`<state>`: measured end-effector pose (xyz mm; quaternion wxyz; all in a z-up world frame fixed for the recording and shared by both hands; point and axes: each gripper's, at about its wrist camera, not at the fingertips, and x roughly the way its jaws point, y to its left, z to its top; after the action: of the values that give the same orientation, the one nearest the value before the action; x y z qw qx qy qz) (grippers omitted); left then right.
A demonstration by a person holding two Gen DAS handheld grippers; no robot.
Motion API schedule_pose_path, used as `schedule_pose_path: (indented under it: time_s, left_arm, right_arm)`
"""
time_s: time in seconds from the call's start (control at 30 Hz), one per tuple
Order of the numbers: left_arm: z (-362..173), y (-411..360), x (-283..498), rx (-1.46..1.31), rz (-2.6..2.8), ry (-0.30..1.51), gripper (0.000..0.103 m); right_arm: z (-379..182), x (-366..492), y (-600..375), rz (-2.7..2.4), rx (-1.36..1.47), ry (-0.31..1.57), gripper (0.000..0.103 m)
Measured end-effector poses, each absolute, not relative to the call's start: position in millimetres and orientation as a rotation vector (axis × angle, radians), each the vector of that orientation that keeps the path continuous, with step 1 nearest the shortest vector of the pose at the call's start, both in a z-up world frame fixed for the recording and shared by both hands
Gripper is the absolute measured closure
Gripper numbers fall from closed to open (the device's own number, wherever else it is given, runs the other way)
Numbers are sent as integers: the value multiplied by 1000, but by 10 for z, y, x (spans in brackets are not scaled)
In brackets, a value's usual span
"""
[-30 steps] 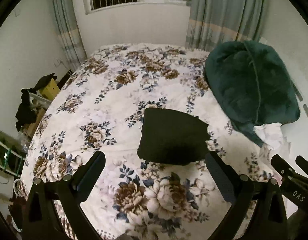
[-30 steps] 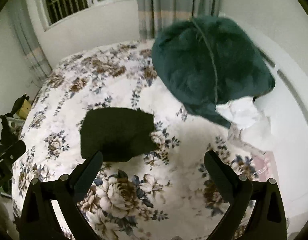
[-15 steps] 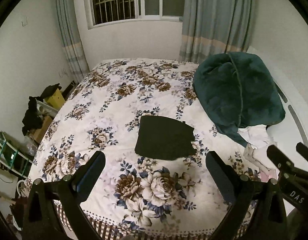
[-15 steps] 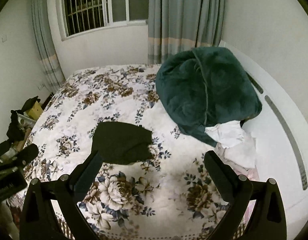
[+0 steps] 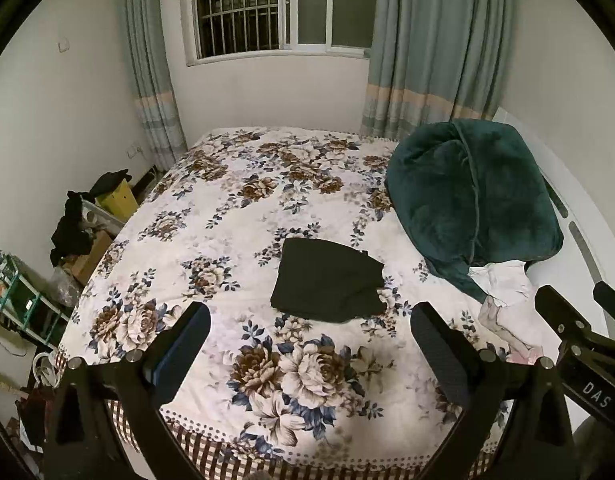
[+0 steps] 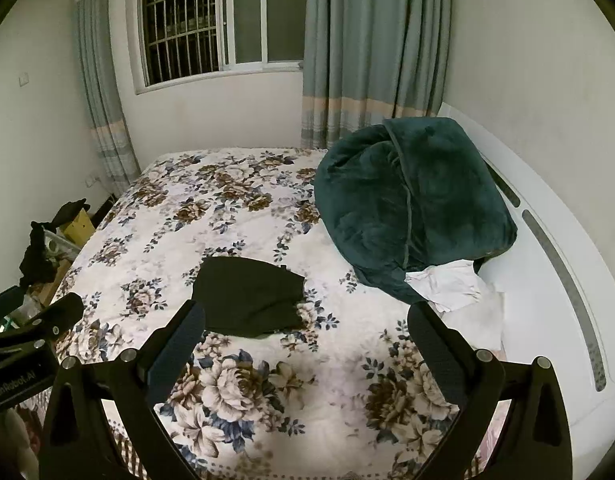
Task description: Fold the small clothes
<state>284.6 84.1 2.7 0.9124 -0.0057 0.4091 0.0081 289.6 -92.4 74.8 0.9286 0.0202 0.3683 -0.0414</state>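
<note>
white walls | barred window (image 5: 243,8) | grey-blue curtains (image 5: 431,40) | floral bed (image 5: 227,216)

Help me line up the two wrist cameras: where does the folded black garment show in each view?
Left wrist: the black garment lies at centre, just above the gap between the open fingers, on the floral bedspread.
Right wrist: the black garment sits left of centre, above the left finger.
Shared landmark: the dark green blanket, up and to the right of the garment in both.

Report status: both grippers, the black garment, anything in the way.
Left gripper and right gripper: jaws open, empty, above the bed's near edge. Black garment folded flat on the floral bedspread. Green blanket clear of it; path open.
</note>
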Motion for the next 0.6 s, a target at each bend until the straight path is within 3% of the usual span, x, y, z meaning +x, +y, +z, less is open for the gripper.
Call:
schedule_pose_path:
  time_s: [0.6]
  left_arm:
    - [166,911,2683,0,87,810,1]
  right_arm:
    - [854,2782,-913,-71,44,734,0]
